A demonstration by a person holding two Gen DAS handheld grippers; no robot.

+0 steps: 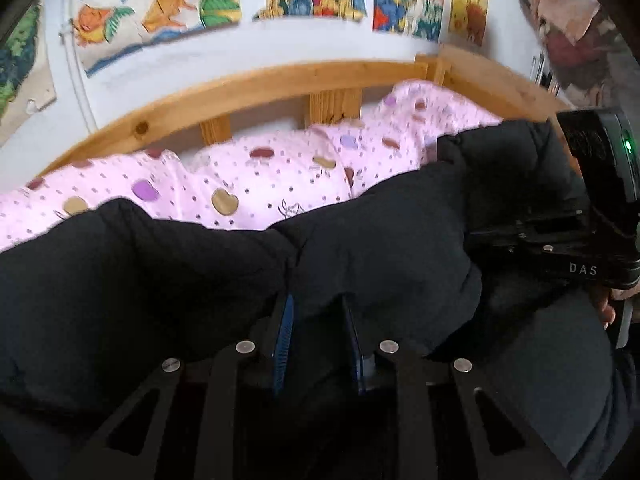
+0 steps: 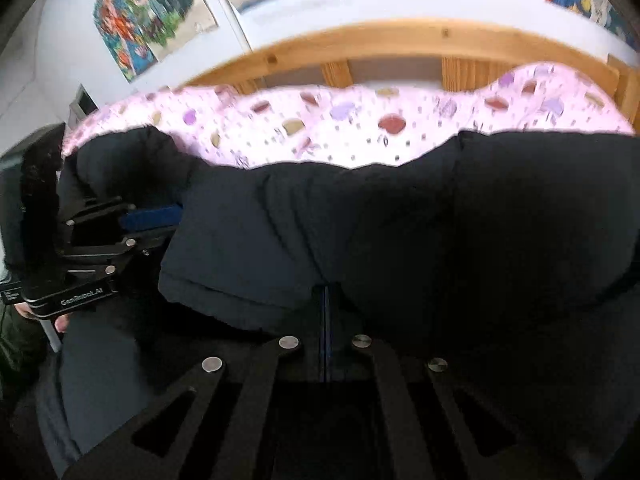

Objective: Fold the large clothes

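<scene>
A black, puffy quilted jacket [image 1: 380, 248] lies on the bed, its long axis parallel to the wooden rail [image 1: 280, 80], near the pink spotted bedding [image 1: 240, 184]. The left gripper [image 1: 318, 320] and right gripper [image 2: 327, 312] each pinch its near edge.

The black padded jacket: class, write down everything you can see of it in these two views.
The black padded jacket is a dark, matte, puffy garment with quilted sections and stitched seams. It is bunched and lifted in front of the pink spotted bedding, hiding that bedding's lower part. The left tool has a fold of it between its blue-padded fingers, not fully shut. The right tool is shut on another fold, its pads nearly meeting. More of the fabric hangs below both tools.
</scene>
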